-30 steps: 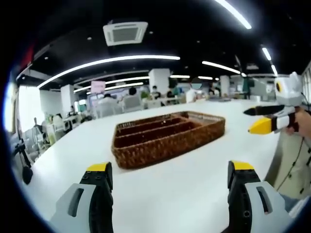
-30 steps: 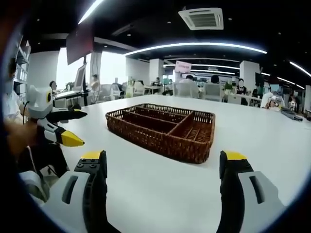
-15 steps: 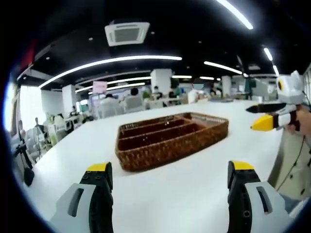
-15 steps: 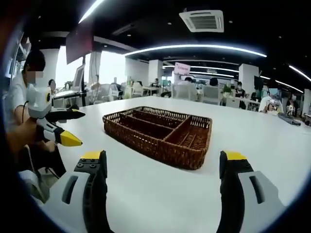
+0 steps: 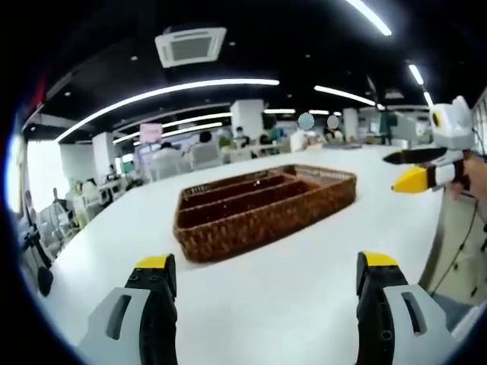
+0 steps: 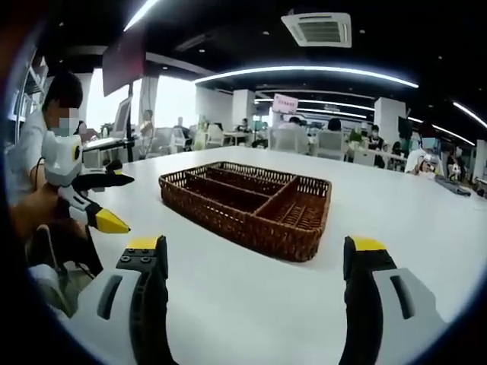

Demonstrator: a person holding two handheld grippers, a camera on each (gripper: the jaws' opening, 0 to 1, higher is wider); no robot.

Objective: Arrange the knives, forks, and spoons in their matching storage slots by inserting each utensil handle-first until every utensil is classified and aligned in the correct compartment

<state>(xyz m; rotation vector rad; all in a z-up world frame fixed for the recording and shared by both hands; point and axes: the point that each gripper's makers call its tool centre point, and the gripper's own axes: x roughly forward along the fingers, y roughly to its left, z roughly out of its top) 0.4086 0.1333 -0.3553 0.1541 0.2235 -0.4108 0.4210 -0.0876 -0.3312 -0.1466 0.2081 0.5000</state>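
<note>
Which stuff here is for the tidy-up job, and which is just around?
For the job:
wicker tray with its slots
left gripper, jaws apart
right gripper, jaws apart

Just around:
white table
ceiling air vent
people at far desks

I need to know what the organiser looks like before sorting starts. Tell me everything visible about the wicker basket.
The wicker basket is a low, rectangular tray of dark brown woven material, lying flat on the white table. Woven dividers split it into several long slots and one shorter crosswise compartment. No utensil can be made out in it. Nothing but the table touches it; both grippers stand open, well short of it.
</note>
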